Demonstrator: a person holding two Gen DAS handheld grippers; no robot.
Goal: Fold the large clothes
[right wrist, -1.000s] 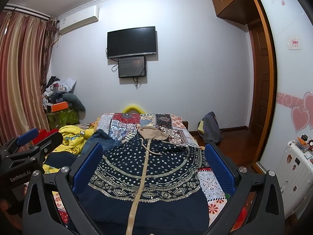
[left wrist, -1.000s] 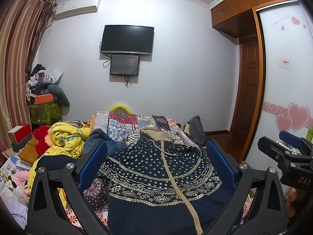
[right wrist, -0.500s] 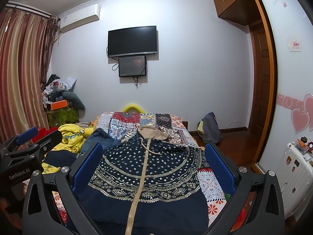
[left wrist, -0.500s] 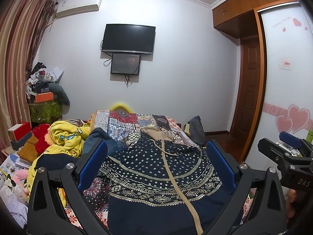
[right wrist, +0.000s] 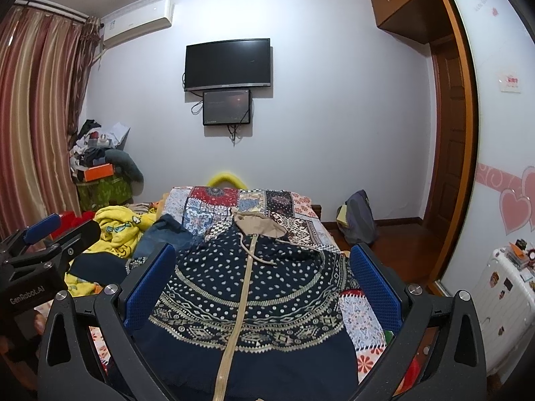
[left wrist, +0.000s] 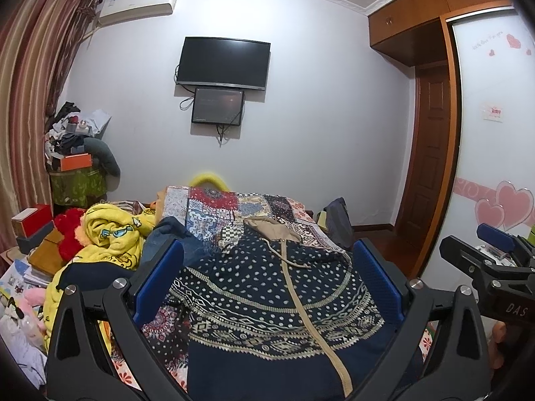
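A: What is lying at the centre of both views?

B: A dark blue hooded jacket (left wrist: 267,304) is lying flat on the bed (left wrist: 234,207), filling the lower middle of each frame. It is showing white dots, patterned bands and a tan zipper running up to a tan hood (right wrist: 259,225) that is pointing toward the far wall.

A: How are the claws standing?

B: The left claw (left wrist: 267,284) is hovering above the jacket with its blue pads (left wrist: 157,284) spread wide, one at each side of the lower frame, and it is gripping nothing. The right claw (right wrist: 260,284) is hovering likewise, its jaws spread wide and its pads (right wrist: 148,289) framing the jacket without touching it. In the left wrist view the right claw is appearing at the right edge; in the right wrist view the left claw (right wrist: 43,244) is appearing at the left edge.

A: What is surrounding the jacket?

B: A patchwork quilt (right wrist: 240,200) is covering the bed beneath it. A yellow blanket (left wrist: 113,234) is lying bunched at the left of the frame, with jeans (right wrist: 164,234) crumpled between it and the jacket.

A: And in the background?

B: A television (left wrist: 223,61) is hanging on the wall at upper centre, with a smaller screen (left wrist: 218,106) just below it. An air conditioner (left wrist: 137,5) is sitting at upper left beside striped curtains (right wrist: 36,117). A wooden door (left wrist: 431,153) is standing at the right.
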